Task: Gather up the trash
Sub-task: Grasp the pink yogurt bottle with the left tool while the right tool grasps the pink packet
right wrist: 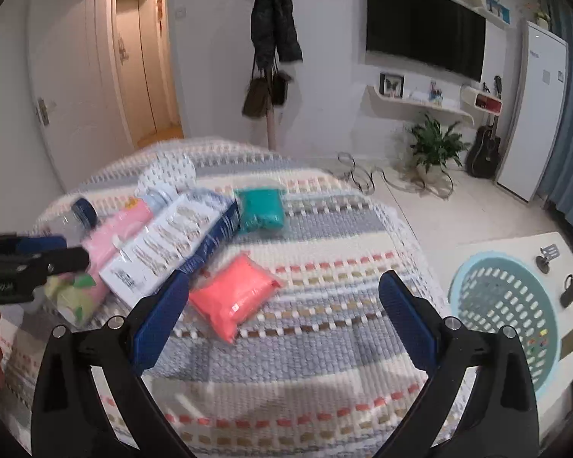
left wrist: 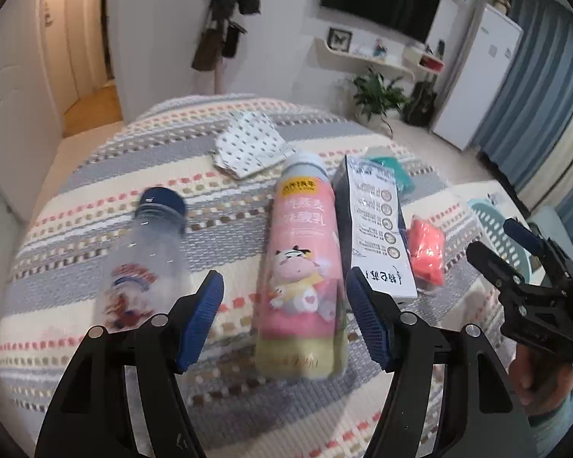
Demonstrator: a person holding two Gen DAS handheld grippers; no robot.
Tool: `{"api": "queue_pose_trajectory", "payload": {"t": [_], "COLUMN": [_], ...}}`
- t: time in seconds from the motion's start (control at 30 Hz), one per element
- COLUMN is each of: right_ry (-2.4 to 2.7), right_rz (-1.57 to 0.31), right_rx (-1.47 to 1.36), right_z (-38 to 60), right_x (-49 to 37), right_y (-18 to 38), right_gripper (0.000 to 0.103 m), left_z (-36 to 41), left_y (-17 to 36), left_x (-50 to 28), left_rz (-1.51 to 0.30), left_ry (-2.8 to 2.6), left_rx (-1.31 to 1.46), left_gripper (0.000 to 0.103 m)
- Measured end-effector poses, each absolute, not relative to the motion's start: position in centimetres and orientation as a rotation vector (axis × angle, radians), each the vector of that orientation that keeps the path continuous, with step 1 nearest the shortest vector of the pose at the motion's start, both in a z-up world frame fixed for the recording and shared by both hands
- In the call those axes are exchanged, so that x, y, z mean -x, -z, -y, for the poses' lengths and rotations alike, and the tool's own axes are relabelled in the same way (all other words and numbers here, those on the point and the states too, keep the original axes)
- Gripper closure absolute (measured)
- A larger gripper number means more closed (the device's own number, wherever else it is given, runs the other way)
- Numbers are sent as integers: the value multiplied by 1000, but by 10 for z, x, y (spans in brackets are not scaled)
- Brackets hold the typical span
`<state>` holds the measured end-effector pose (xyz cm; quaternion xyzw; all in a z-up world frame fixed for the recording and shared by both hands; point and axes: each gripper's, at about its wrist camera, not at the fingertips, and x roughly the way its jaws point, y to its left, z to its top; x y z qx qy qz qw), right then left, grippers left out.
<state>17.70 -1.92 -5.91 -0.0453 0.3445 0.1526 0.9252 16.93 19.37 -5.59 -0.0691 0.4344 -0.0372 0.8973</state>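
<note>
Left gripper (left wrist: pixel 284 320) spread wide above the striped woven bedspread (left wrist: pixel 225 191), blue pads flanking the pink plastic yogurt-drink bottle (left wrist: pixel 303 267) without touching. Beside it, a clear blue-capped bottle (left wrist: pixel 149 252), a white-and-navy carton (left wrist: pixel 378 229). Right gripper (right wrist: pixel 284 320) likewise agape, empty, near the orange-red plastic pouch (right wrist: pixel 235 299); teal pouch (right wrist: pixel 261 210) farther back. Pale-blue perforated basket (right wrist: pixel 504 316) off the bed's right.
</note>
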Motion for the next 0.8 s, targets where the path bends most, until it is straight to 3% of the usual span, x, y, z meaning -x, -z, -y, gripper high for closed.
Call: {"api": "queue_pose_trajectory", "payload": {"t": [0.17,0.23,0.3,0.8], "right_ry": [-341,-355,-371,-366], "right_rz": [-805,-839,-861,-979], "right_rx": [83,75,69,-19], "right_z": [18,16,13,-19], "right_x": [-183,-186,-188,-220], "right_y": [74,78,80,95], "right_gripper": [14,27,33,31], "left_z": [-188,-186,-186,-189], "left_y": [64,65,64,69], "left_x": [-185,-189,-186,-192], "left_rz": [-929,-932,-931,-957], "left_ry": [100,98,101,6], "left_rx": [172,172,179,94], "left_gripper": [44,45,46,49]}}
